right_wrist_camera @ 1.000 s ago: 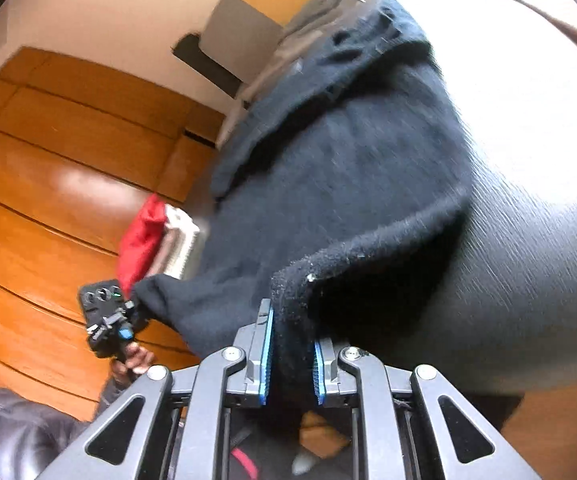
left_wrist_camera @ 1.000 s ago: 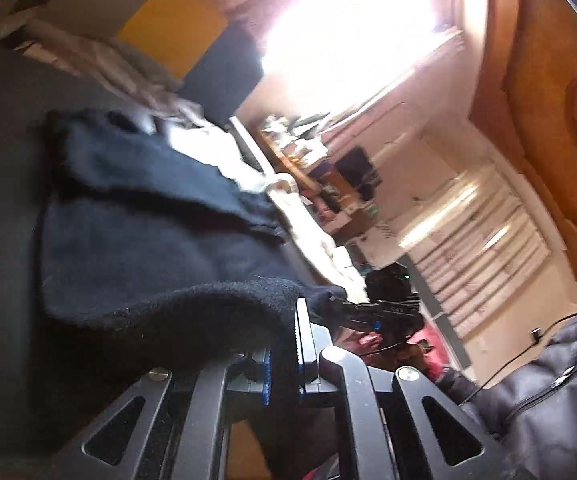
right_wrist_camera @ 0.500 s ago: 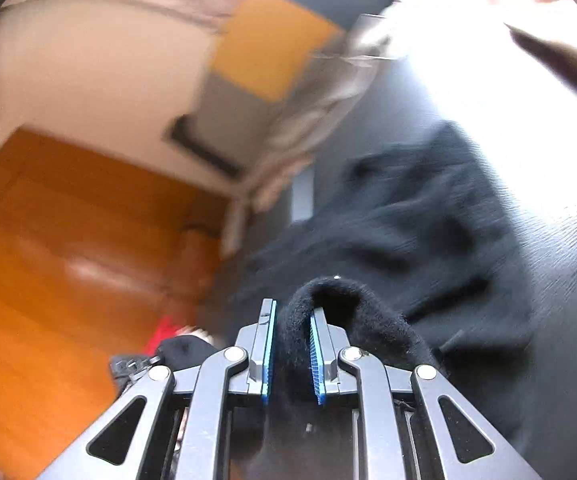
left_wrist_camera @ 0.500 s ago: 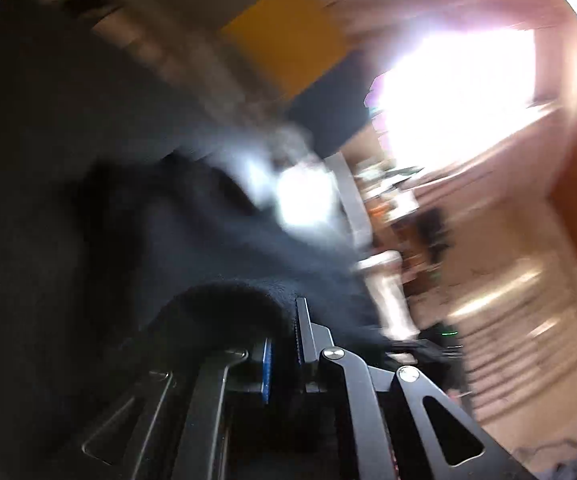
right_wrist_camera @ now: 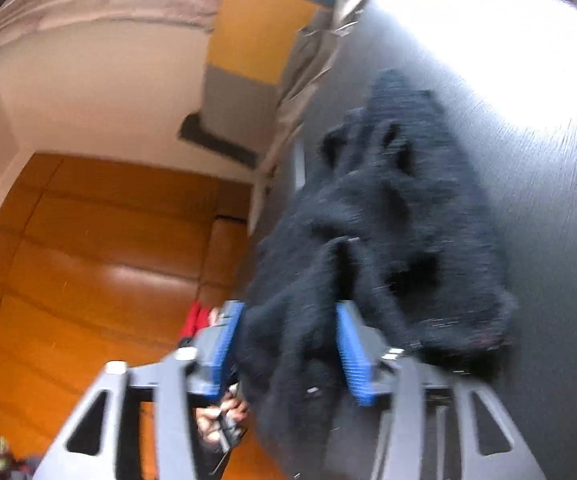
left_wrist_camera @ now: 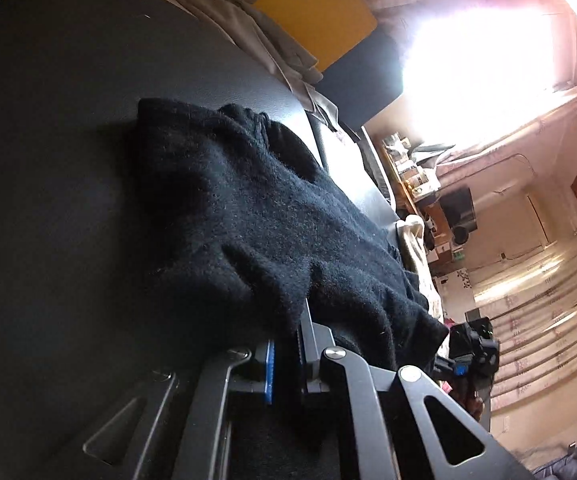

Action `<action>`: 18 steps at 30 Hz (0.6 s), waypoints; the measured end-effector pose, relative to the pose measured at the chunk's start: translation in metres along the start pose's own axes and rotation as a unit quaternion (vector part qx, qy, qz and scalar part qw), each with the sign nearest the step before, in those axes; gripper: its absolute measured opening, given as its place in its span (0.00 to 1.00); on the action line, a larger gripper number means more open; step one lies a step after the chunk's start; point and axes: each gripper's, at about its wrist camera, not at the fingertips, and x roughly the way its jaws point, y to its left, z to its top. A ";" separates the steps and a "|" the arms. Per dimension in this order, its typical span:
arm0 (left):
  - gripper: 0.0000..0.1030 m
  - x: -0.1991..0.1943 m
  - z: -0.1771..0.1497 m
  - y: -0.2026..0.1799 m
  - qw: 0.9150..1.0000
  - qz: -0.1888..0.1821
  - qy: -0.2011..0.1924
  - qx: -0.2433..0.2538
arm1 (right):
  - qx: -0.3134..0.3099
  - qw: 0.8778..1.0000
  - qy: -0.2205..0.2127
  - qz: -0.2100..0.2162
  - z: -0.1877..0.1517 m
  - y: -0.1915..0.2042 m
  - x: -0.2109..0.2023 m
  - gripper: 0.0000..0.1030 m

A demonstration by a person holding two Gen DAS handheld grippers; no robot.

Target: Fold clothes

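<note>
A black knitted sweater (left_wrist_camera: 256,216) lies bunched and partly folded on a dark table (left_wrist_camera: 48,160). My left gripper (left_wrist_camera: 286,332) is shut on the sweater's near edge, low over the table. In the right wrist view, which is blurred, the sweater (right_wrist_camera: 400,232) lies heaped ahead. My right gripper (right_wrist_camera: 288,344) has its blue pads (right_wrist_camera: 350,356) spread apart with a fold of the sweater lying loose between them. The right gripper also shows in the left wrist view (left_wrist_camera: 474,354), past the sweater's far corner.
Grey and beige clothes (left_wrist_camera: 248,28) are piled at the table's far end, by a yellow and dark panel (left_wrist_camera: 320,12). A red item (right_wrist_camera: 194,318) lies beyond the table edge. A bright window (left_wrist_camera: 480,68) glares; a wooden wall (right_wrist_camera: 100,248) stands at the left.
Both grippers carried the sweater's near edge forward over the rest of the garment and down to the table. My right gripper's jaws have opened; the left stays clamped.
</note>
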 end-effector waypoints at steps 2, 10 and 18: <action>0.12 -0.008 -0.007 -0.003 1.000 -0.004 -0.007 0.004 | -0.013 1.000 0.022 -0.003 -0.012 0.009 -0.001 0.68; 0.29 -0.061 -0.029 0.015 0.998 -0.003 -0.058 -0.033 | -0.089 0.991 0.079 -0.069 -0.053 0.029 0.013 0.70; 0.44 -0.070 -0.031 -0.002 0.998 0.012 -0.043 0.031 | -0.111 0.983 0.086 -0.119 -0.052 0.043 0.027 0.71</action>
